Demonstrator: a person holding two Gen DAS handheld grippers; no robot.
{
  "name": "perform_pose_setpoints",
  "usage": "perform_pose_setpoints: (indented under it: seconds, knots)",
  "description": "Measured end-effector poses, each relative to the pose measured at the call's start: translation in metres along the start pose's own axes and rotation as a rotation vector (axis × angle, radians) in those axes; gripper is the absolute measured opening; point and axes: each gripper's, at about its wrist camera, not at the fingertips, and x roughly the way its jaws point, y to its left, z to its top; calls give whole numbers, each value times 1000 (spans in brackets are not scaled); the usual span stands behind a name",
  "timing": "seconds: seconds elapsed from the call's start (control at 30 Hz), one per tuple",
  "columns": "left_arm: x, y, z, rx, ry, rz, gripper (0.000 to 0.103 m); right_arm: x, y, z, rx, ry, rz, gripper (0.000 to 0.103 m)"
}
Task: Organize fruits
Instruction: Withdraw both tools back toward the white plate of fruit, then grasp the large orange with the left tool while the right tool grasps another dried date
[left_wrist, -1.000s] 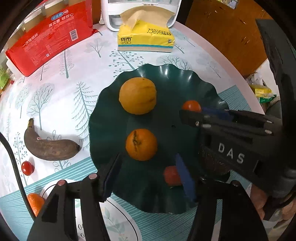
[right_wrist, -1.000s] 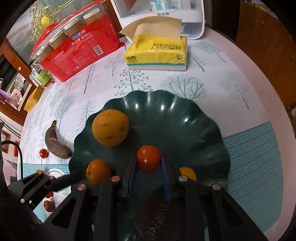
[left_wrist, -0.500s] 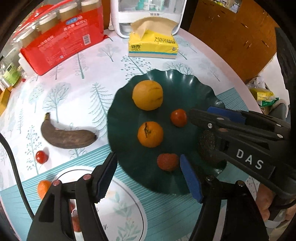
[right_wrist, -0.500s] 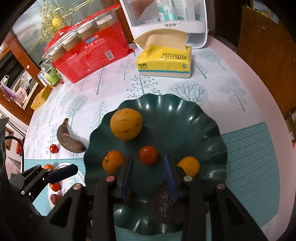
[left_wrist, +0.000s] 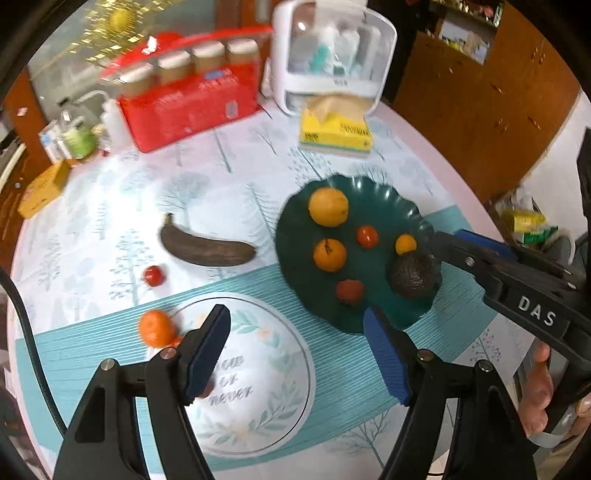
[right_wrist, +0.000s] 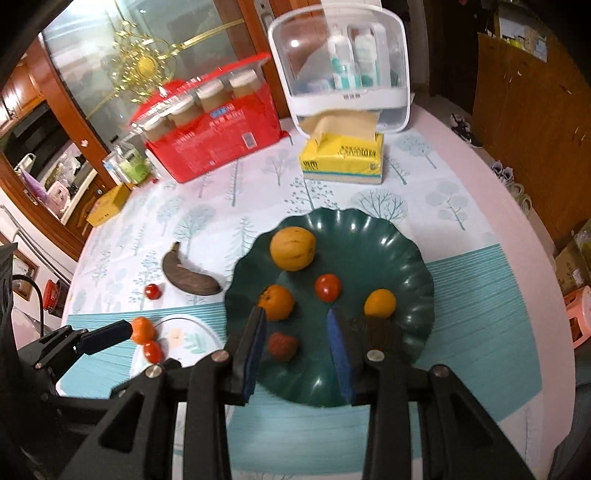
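A dark green scalloped plate (left_wrist: 399, 214) (right_wrist: 406, 254) holds a large orange (left_wrist: 328, 206) (right_wrist: 292, 248), a mandarin (left_wrist: 329, 254) (right_wrist: 277, 302), a tomato (left_wrist: 367, 236) (right_wrist: 327, 287), a small orange (left_wrist: 405, 244) (right_wrist: 379, 303), a red lychee (left_wrist: 349, 291) (right_wrist: 282, 346) and a dark avocado (left_wrist: 413, 276) (right_wrist: 373, 330). On the table lie a blackened banana (left_wrist: 207, 247) (right_wrist: 186, 275), a cherry tomato (left_wrist: 154, 275) (right_wrist: 152, 291) and a mandarin (left_wrist: 156, 328) (right_wrist: 142, 329). My left gripper (left_wrist: 297, 347) is open and empty above the white plate (left_wrist: 266, 387). My right gripper (right_wrist: 295, 332) is open and empty over the green plate's near edge.
A yellow tissue box (right_wrist: 341, 158), a red package of cups (right_wrist: 218, 136) and a white storage case (right_wrist: 341, 70) stand at the back of the table. A small tomato (right_wrist: 153, 350) lies by the white plate. The table's edge curves on the right.
Both grippers have pulled back and up from the green plate. My right gripper let go of the tomato, which now rests on the plate. My left gripper has swung left over the white plate.
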Motion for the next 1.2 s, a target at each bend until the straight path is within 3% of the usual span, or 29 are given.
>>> perform_pose_setpoints:
  seconds: [0.2,0.33,0.5,0.73,1.03,1.2]
  knots:
    - [-48,17,-14,-65,-84,16,73,-43,21,-10,-41,-49,7,35]
    - [-72,28,-28,-103,-102,1,73,-64,38,-19,-69,-73,34,35]
    - [-98,45,-44,-122,-122,44,73,-79,58,-32,-110,-85,70,35]
    - [-125,82,-51,-121,-107,75,73,-87,86,-43,-139,-86,95,35]
    - [-168,155,-33,-77,-171,160,73,-77,128,-44,-112,-72,72,35]
    - [-162,197,-23,-44,-166,182,74,-59,162,-45,-77,-50,60,35]
